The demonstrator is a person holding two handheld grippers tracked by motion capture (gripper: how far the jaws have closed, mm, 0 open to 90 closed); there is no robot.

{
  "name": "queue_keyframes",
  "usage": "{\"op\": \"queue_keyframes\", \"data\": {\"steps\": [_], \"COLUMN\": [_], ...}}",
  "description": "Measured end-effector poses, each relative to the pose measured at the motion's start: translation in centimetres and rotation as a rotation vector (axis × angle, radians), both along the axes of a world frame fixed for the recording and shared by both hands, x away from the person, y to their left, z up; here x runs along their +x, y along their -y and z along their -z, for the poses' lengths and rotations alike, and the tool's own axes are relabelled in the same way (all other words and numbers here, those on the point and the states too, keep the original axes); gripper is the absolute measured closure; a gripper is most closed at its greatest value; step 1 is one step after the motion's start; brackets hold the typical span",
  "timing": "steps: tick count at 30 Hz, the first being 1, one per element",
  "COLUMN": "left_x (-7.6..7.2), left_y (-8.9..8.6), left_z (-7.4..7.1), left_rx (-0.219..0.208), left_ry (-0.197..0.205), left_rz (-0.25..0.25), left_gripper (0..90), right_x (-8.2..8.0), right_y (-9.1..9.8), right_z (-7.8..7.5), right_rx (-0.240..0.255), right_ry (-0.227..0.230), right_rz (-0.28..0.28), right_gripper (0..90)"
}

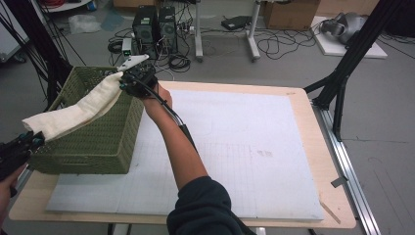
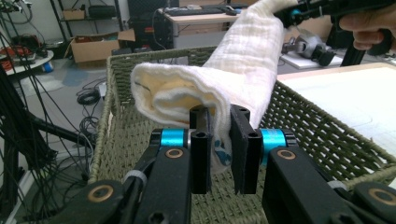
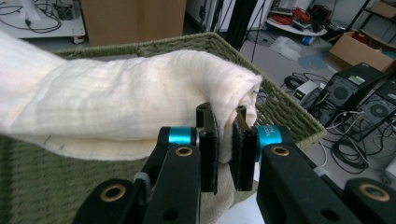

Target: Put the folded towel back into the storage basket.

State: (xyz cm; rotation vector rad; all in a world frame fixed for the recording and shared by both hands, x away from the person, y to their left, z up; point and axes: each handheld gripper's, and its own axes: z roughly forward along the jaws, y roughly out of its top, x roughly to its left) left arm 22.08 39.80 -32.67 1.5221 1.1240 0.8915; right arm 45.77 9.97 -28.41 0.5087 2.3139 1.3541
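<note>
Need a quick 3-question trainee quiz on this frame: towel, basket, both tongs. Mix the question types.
1. True or false: the cream towel lies flat on the white mat.
2. Multiple choice: where is the green wicker basket? A) at the table's left edge B) in the middle of the mat C) on the floor
3. Short answer: what does each pair of tongs grip?

Key
1. False. It is held up, stretched above the basket.
2. A.
3. The left tongs are shut on one end of the towel, the right tongs are shut on the other end.
</note>
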Motion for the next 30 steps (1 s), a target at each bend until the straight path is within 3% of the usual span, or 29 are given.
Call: {"op": "queue_keyframes", "data": {"steps": [12,19,22,23,25,27,30], "left_x": [0.8,2.2,2.9,3.1,3.1,2.7,1.9], "left_y": [-0.4,-1.0,-1.0,-1.0,-1.1,-1.2,-1.3], "left_z": [0.4,1.0,1.5,1.7,2.0,1.9,1.3], "left_rx": [0.019,0.044,0.067,0.07,0.068,0.063,0.058], "left_ry": [-0.026,-0.067,-0.103,-0.122,-0.142,-0.128,-0.1], "left_rz": [-0.017,-0.049,-0.054,-0.058,-0.067,-0.072,-0.059], "left_gripper": [79.3,79.1,77.5,74.7,64.4,56.3,51.4], "right_x": [0.7,1.1,1.4,1.4,1.5,1.6,1.3], "right_y": [-1.4,-2.4,-3.0,-3.2,-3.6,-3.6,-2.8], "right_z": [0.2,1.0,1.5,1.7,2.3,2.5,1.9], "right_rx": [-0.012,-0.024,-0.039,-0.049,-0.076,-0.1,-0.092], "right_ry": [-0.001,-0.008,-0.008,-0.009,-0.011,-0.02,-0.005], "right_rz": [0.037,0.052,0.055,0.057,0.064,0.062,0.048], "right_gripper": [84.4,84.3,83.4,81.1,67.6,59.0,56.0]}}
